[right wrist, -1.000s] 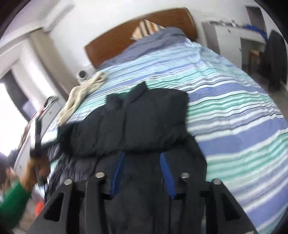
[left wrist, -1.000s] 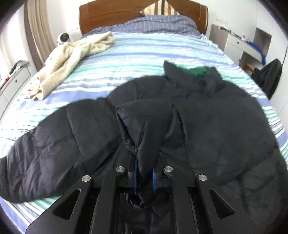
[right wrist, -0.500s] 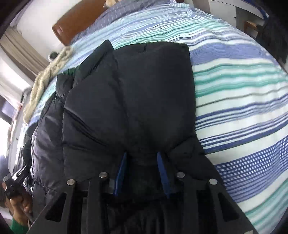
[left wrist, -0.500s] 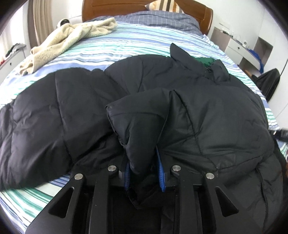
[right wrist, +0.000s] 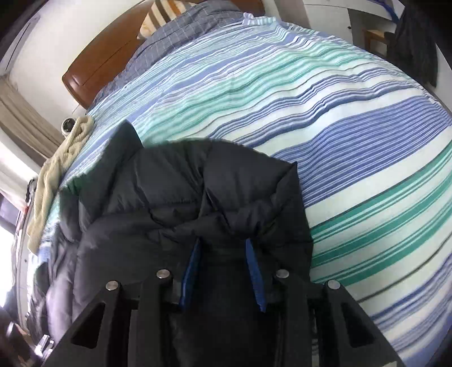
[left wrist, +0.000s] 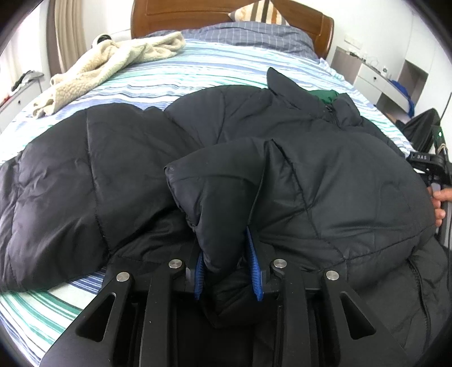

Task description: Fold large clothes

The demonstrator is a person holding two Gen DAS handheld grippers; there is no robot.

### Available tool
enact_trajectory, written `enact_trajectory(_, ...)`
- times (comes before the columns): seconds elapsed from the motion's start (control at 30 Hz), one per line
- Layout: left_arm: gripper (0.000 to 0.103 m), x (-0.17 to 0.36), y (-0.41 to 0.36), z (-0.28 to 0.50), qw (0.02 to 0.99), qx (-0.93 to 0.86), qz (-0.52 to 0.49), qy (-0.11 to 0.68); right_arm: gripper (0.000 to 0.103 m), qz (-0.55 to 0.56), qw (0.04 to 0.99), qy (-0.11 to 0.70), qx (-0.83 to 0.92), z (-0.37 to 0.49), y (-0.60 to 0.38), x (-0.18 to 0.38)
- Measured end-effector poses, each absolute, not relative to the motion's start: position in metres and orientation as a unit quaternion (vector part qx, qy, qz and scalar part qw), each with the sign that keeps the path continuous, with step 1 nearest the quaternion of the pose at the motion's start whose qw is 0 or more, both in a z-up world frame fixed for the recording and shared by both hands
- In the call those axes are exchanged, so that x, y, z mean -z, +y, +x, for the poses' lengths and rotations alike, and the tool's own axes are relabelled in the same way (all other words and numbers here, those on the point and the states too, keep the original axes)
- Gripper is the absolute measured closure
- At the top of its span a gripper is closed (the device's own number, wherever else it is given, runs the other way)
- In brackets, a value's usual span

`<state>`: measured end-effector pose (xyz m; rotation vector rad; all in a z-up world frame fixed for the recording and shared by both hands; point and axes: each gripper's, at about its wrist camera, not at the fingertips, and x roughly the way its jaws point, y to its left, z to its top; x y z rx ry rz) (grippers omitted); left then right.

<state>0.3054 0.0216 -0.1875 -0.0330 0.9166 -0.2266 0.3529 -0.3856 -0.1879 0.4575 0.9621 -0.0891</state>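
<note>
Black quilted fabric fills most of the left wrist view: a padded jacket (left wrist: 325,180) lies spread across the striped bed cover (left wrist: 175,73), collar toward the wooden headboard (left wrist: 214,14), one sleeve stretched out to the left. A green lining shows at the collar. The left gripper (left wrist: 227,251) has a bunched fold of the jacket between its blue pads (left wrist: 255,271); its jaws are opening and the fabric sits loosely between them, the right-hand pad touching it, the other just apart. A cream fleece garment (left wrist: 113,65) lies well apart near the headboard. At the right edge a hand (left wrist: 439,206) holds the other tool's handle. No containers with visible contents; a white nightstand (left wrist: 364,76) stands beside the bed, drawers closed.

Right wrist view: the jacket (right wrist: 180,197) lies on the bed cover (right wrist: 339,127), its side folded inward with a straight edge on the right. The right gripper (right wrist: 223,251) is clenched on a thick gather of jacket fabric, blue pads (right wrist: 252,271) pressed against it on both sides. The cream garment (right wrist: 56,169) lies at the far left.
</note>
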Motion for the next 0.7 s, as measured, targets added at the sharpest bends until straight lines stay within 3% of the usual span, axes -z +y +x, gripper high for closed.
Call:
enact_trajectory(0.13,0.075,0.189,0.024,0.306,0.89,0.111,-0.02,0.441,0.07,0.197,0.856,0.477,0.038,0.347,-0.382,0.178)
enact_trajectory(0.3,0.075,0.189,0.023,0.305,0.892,0.109,-0.016,0.439,0.068,0.184,0.858,0.48,0.007,0.281,-0.365,0.146)
enact_trajectory(0.43,0.075,0.188,0.02,0.304,0.892,0.105,-0.008,0.439,0.068,0.163,0.832,0.531,0.002,0.26,-0.35,0.178)
enact_trajectory(0.53,0.073,0.186,0.018,0.305,0.89,0.098,0.005,0.446,0.068,0.184,0.834,0.52,0.012,0.258,-0.354,0.186)
enact_trajectory(0.67,0.029,0.171,0.016,0.289,0.889,0.043,0.039,0.455,0.068,0.179,0.841,0.51,0.025,0.234,-0.342,0.166)
enact_trajectory(0.7,0.025,0.165,0.018,0.28,0.89,0.041,0.035,0.453,0.067,0.167,0.85,0.5,0.018,0.22,-0.335,0.157)
